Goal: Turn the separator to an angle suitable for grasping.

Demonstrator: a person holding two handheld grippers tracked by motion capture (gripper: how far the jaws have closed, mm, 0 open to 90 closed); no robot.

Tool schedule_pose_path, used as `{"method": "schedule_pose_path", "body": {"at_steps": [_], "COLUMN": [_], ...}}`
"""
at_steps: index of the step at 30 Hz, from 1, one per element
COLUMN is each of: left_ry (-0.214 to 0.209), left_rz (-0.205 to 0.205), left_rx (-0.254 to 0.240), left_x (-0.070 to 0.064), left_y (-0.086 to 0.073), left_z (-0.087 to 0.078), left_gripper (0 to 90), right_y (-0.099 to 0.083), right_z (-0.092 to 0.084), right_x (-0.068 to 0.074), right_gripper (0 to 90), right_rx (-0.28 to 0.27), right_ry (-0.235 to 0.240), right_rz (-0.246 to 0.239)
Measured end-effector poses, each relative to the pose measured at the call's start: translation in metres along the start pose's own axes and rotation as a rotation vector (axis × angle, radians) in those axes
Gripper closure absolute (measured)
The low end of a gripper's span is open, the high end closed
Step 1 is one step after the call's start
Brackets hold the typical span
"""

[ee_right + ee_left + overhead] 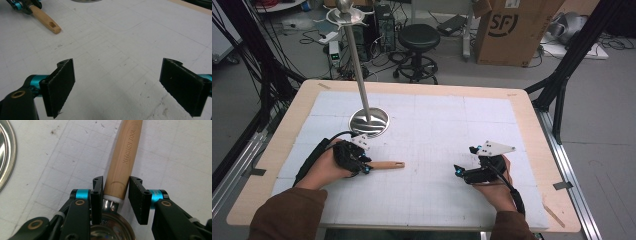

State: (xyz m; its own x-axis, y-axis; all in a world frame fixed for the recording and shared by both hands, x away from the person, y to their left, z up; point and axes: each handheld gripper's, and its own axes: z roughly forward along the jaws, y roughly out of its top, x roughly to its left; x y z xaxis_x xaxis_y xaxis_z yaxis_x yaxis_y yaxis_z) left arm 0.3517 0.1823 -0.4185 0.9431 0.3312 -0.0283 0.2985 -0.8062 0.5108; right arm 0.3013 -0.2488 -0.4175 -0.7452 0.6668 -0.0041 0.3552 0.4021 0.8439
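Two grippers sit low on the white grid mat (pixel 432 125) that covers most of the wooden table (pixel 532 125), and there's loads of bare mat between and behind them, all the way to the far edge. Only other thing standing on the mat is a shiny metal stand (pixel 368 121), round base at the left rear with a tall pole rising from it.

Left gripper (pixel 115 195) is just in front of that base, and its jaws straddle the neck of a wooden-handled kitchen tool (pixel 123 157) lying flat on the mat, handle pointing toward the middle of the table. The left pad touches the wood, the right one has a small gap, so it's loosely around it, not squeezed tight. A metal part of the tool shows under the jaws, but I can't tell what kind of tool it is.

Right gripper (pixel 125 85) hangs over bare mat at the right, jaws spread wide with nothing between them.
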Motion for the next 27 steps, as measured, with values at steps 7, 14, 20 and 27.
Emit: {"method": "schedule_pose_path", "body": {"at_steps": [7,14,20,27], "left_ry": [0.030,0.030,0.050,0.055], "left_rz": [-0.004,0.000,0.032,0.058], "left_rx": [0.002,0.001,0.031,0.094], "left_x": [-0.001,0.000,-0.005,-0.004], "left_y": [0.001,0.001,0.014,0.024], "left_z": [0.000,-0.004,-0.008,-0.007], "left_gripper": [57.3,56.9,56.0,54.4], "right_y": [0.000,0.000,0.000,0.000], "right_z": [0.000,0.002,0.002,0.001], "right_x": [0.000,0.000,0.000,0.000], "right_gripper": [11.7,11.7,11.7,11.7], "right_rx": [0.001,0.007,0.003,0.003], "right_ry": [0.000,0.005,0.005,0.006], "right_rz": [0.001,0.001,-0.001,0.003]}}
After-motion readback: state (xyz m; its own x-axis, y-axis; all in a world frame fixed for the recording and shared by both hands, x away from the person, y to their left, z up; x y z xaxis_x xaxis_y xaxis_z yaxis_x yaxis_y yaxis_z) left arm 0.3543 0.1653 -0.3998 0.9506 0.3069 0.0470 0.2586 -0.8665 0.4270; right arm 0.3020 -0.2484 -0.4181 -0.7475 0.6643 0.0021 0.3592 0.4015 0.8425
